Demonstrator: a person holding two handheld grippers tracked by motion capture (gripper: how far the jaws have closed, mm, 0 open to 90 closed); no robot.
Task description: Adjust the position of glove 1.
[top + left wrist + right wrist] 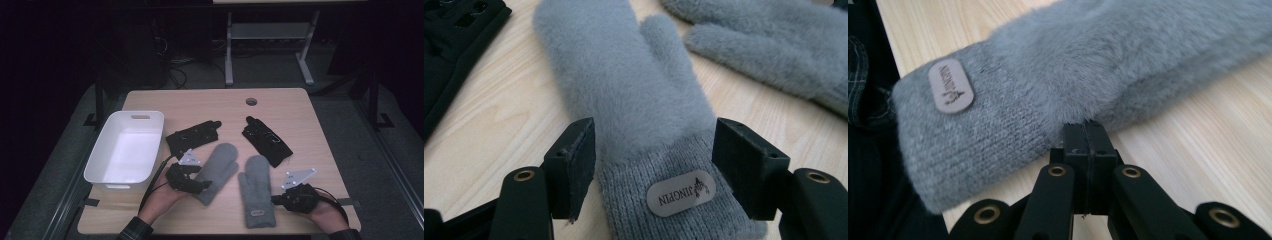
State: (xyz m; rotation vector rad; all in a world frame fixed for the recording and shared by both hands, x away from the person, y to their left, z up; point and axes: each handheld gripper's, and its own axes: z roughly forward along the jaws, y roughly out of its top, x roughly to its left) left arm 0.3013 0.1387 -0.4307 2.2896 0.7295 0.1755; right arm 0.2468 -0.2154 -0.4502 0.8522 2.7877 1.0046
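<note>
Your left grey mitten [624, 90] lies flat on the table [300, 120], its knitted cuff between the spread pads [576, 165] of your left gripper [654, 175], neither pad clearly touching it. Your right grey mitten [1058, 85] lies just beside it; your right gripper [1084, 145] has its jaws pressed together, tips against the mitten's edge near the cuff. Beyond the fingers lie two black gloves [194, 136], with a white bin [102, 150] left of them.
</note>
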